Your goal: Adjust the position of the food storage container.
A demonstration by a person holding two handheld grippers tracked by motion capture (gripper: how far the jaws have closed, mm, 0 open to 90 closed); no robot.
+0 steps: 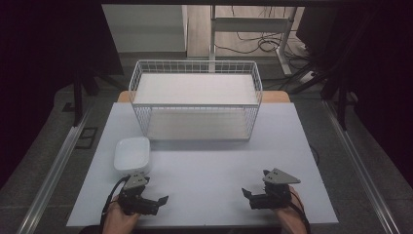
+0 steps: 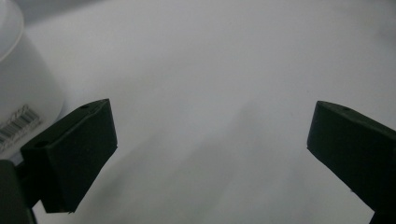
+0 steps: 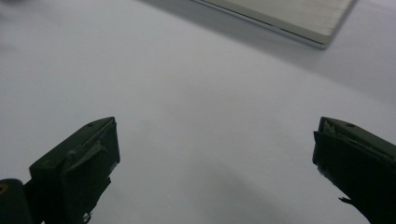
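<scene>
Plenty of open tabletop (image 1: 219, 170) is sitting in front of the wire basket (image 1: 195, 100), so a gripper could slide through there no problem. Only the white bowl (image 1: 131, 154) is getting in the way, parked just off the basket's front-left corner. The basket itself is blocking the back.

The table top (image 1: 209, 165) looks matt, smooth and pale grey between both pairs of fingers. Just left of the left gripper's fingers (image 2: 74, 154), matt black plastic, sits a glossy white bowl (image 1: 131, 154). The basket (image 1: 195, 68) is white-coated wire.
</scene>
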